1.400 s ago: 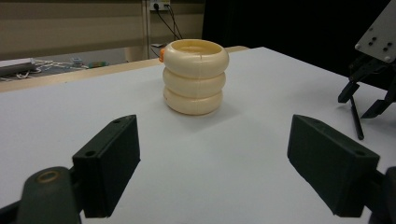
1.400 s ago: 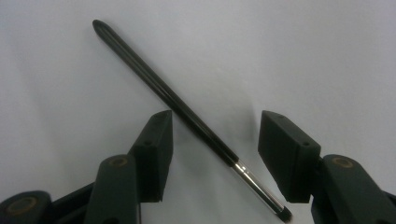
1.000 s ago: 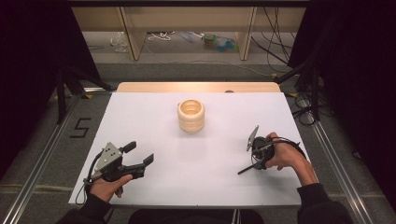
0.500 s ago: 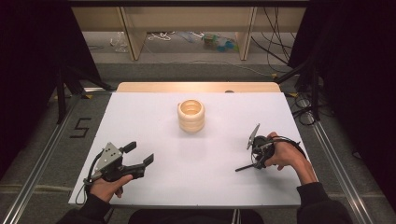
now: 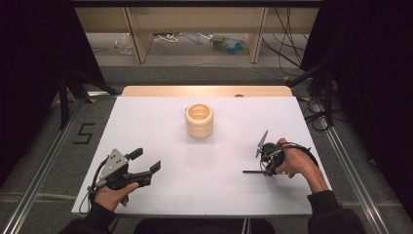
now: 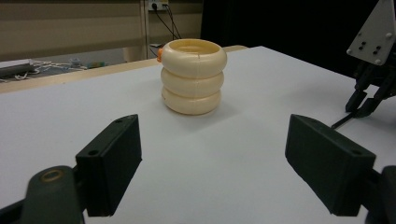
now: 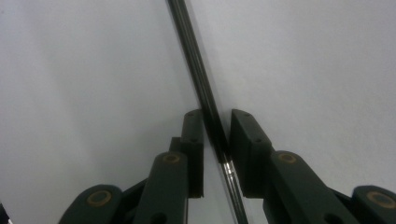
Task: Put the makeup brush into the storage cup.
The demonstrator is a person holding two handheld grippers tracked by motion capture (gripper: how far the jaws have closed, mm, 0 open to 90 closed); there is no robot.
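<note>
your left gripper (image 5: 146, 169) sits low at the near left of the white table (image 5: 146, 122), held in your left hand (image 5: 113, 194), its jaws spread wide with nothing between them. in the left gripper view the two black jaws frame a cream stack of three rings (image 6: 193, 77), which stands upright toward the far middle of the table, well apart from both grippers. a small orange bit shows behind its top ring; what it is, you cannot tell from here.

your right gripper (image 7: 217, 140) is at the near right, in your right hand (image 5: 297, 162). its jaws are pressed in on a thin black rod (image 7: 198, 74), which runs out past the jaw tips and lies low along the table, pointing toward the table's middle in the high view.
</note>
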